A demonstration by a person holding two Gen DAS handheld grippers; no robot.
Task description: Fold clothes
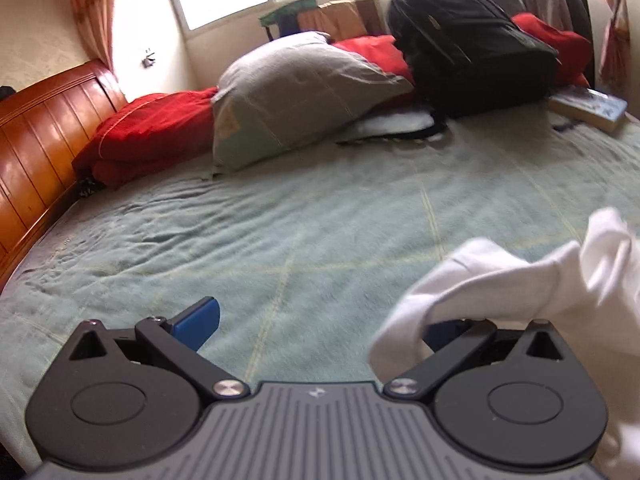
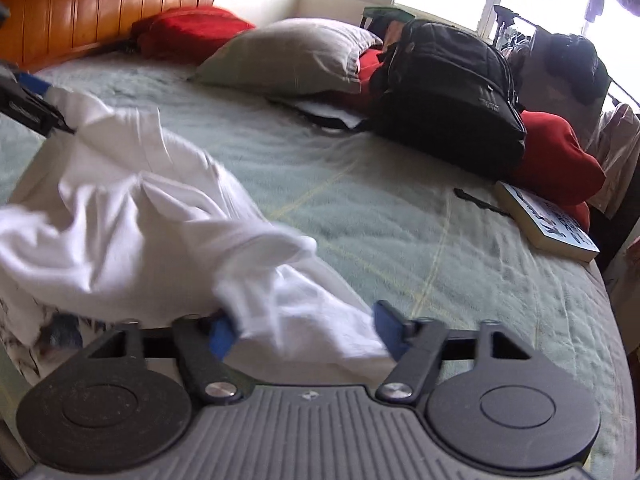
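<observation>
A white garment (image 2: 132,220) hangs bunched above the green bedspread (image 2: 400,216). My right gripper (image 2: 306,334) is open, with a fold of the garment lying between its blue pads (image 2: 386,326). My left gripper (image 1: 316,320) is open; the garment (image 1: 520,280) drapes over its right finger and hides that pad, while its left blue pad (image 1: 198,318) is bare. The left gripper also shows at the left edge of the right wrist view (image 2: 28,100), touching the garment's far corner.
A grey pillow (image 1: 296,92), red bedding (image 1: 152,132) and a black backpack (image 1: 472,48) lie along the far side of the bed. A book (image 2: 548,220) lies at the right edge. A wooden headboard (image 1: 36,136) stands on the left.
</observation>
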